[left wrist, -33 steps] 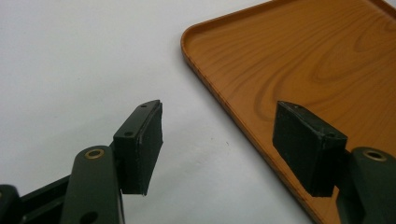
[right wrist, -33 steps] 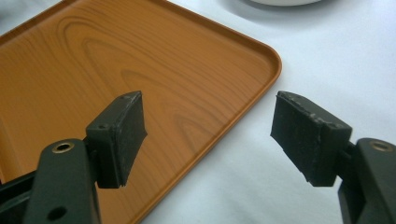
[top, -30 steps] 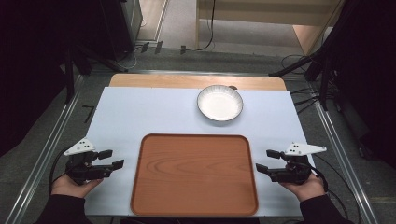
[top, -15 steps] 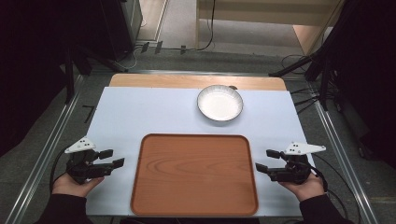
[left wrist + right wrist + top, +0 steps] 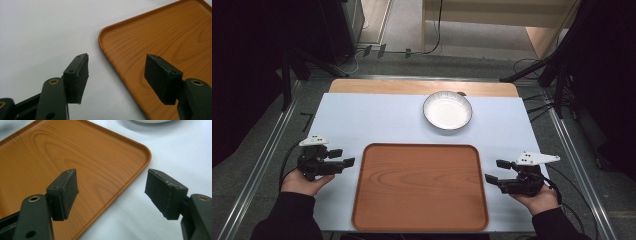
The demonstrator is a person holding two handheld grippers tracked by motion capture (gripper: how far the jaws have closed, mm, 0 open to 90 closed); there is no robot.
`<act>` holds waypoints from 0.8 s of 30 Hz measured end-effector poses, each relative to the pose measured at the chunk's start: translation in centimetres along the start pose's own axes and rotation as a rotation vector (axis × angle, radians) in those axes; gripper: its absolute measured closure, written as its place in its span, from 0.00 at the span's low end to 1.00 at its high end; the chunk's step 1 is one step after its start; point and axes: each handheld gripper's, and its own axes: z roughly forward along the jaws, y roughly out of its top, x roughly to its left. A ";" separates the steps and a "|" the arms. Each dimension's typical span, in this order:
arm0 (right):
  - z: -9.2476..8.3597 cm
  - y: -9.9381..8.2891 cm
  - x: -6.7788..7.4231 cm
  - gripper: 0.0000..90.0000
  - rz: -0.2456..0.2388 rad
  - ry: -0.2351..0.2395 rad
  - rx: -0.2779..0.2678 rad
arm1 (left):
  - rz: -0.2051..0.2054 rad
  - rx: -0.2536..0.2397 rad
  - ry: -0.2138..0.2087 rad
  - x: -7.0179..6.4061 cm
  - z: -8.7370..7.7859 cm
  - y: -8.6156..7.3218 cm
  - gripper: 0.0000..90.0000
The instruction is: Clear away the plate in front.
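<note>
Both grippers are sitting low at the near end of the table, one at each side of a wooden tray, and each is being held from below by a hand. In the high view the left gripper is pointing its jaws toward the tray's left rim, just beside it, with the left hand cupping its body and a dark sleeve running off the bottom edge. At the opposite side the right gripper is pointing at the tray's right rim, again just beside it, resting in the right hand.

Seen from the left gripper view, the left gripper's jaws are standing spread wide with nothing between them; one is hanging over the white table covering, the other over the tray's near corner. From the right gripper view, the right gripper's jaws are likewise spread apart and pinching nothing; one is hanging over the tray's wood grain, the other over the white covering, with the tray's rounded corner lying between them.

Lying flat on the covering, the tray is rectangular with rounded corners and a raised rim, and nothing is resting in it.

Farther back, well apart from the tray and a little right of centre, a white bowl with a fluted rim is standing upright on the covering. Behind it a strip of bare wooden tabletop is showing along the far edge. Beyond the table, cables are trailing across the grey floor.
</note>
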 end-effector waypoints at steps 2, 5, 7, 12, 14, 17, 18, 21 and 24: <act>0.0 0.0 0.0 0.30 0.004 -0.001 0.004 | 0.002 0.010 -0.012 -0.1 0.6 0.7 0.39; 0.1 0.0 -0.1 0.29 0.009 0.003 0.005 | 0.000 0.016 -0.024 -0.3 1.4 1.7 0.38; 0.1 0.0 -0.1 0.29 0.011 0.005 0.010 | 0.007 0.028 -0.028 -0.6 2.2 2.7 0.38; 0.1 0.0 0.0 0.30 0.003 -0.001 0.012 | 0.046 0.041 -0.042 -1.3 3.8 4.8 0.42; 0.0 -0.1 0.1 0.30 0.001 -0.004 0.012 | 0.046 0.045 -0.044 -1.6 4.5 5.8 0.41; 0.0 -0.1 0.1 0.30 0.006 -0.004 0.013 | 0.041 0.046 -0.060 -1.8 5.4 7.1 0.40; 0.0 -0.1 0.1 0.30 0.006 -0.004 0.013 | 0.036 0.043 -0.058 -1.8 5.7 7.5 0.40; 0.1 -0.1 0.1 0.30 0.003 0.002 0.025 | 0.025 0.051 -0.060 -2.0 6.6 8.8 0.40; 0.1 -0.1 0.2 0.30 -0.004 0.003 0.022 | 0.035 0.057 -0.057 -2.3 7.5 10.1 0.40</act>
